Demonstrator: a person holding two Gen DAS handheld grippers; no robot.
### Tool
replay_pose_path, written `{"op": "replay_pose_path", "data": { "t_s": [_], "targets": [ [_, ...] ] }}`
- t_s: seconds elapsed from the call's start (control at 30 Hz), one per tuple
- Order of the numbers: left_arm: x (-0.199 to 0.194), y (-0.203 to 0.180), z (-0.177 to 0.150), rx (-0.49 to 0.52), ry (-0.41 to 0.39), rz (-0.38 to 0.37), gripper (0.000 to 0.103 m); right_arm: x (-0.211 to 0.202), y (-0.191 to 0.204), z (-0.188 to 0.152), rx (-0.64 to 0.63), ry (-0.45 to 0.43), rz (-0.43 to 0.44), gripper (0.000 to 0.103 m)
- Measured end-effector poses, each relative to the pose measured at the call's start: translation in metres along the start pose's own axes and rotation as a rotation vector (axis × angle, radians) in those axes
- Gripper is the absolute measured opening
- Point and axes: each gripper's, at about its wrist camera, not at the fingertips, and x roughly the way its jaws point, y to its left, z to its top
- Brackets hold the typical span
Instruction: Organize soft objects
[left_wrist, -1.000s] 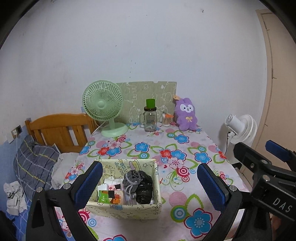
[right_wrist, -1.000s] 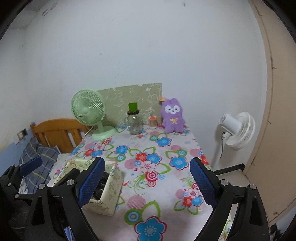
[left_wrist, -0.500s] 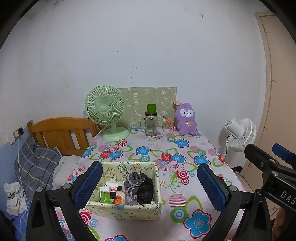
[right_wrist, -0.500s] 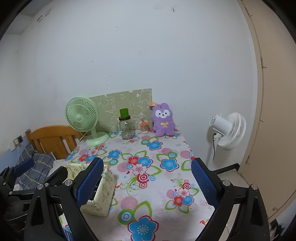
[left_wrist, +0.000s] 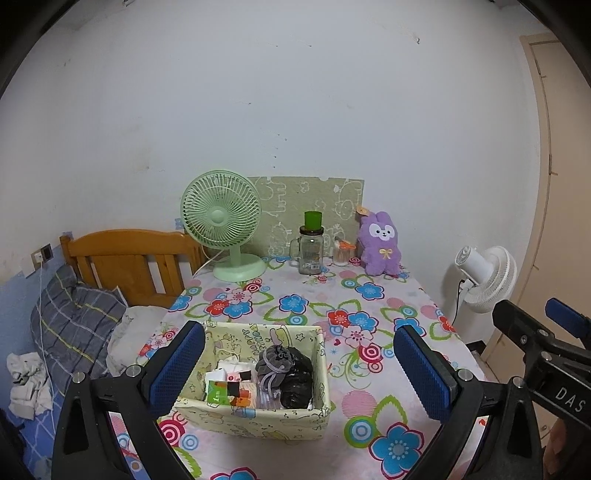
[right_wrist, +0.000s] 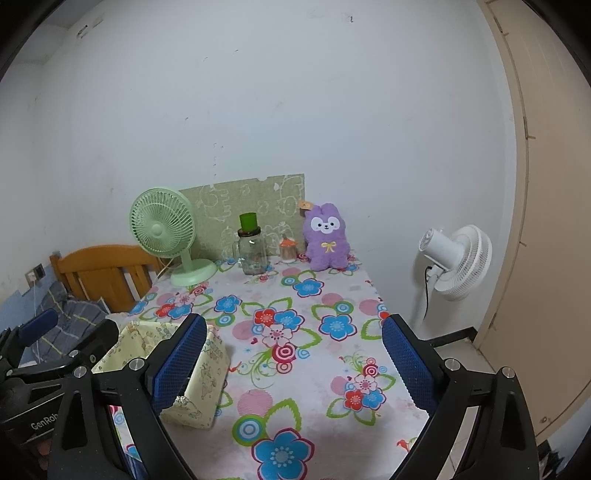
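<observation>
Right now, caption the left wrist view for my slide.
Open left gripper above pale-yellow fabric storage box; purple plush rabbit at floral table's far edge.

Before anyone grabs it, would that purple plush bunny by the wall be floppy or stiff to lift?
The purple plush bunny looks fluffy and stuffed, so it would probably squash under the fingers and feel light. It sits upright against the green board, so a push would likely topple it rather than slide it. Unlikely to break.

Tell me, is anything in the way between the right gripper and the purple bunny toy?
Nothing visible is. The right hand-held gripper hangs open over bare flowery tablecloth, and the purple bunny toy sits at the far edge. The jar and green fan stand off to its left.
</observation>
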Motion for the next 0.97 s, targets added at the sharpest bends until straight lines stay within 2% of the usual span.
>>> {"op": "replay_pose_path", "data": {
  "t_s": [0.97],
  "targets": [
    [0.0000, -0.0016, -0.0034, -0.002, 0.006, 0.003, 0.103, 0.0029, 0.0012, -0.0010, -0.008, 0.010, 0.006, 0.097]
  ]
}}
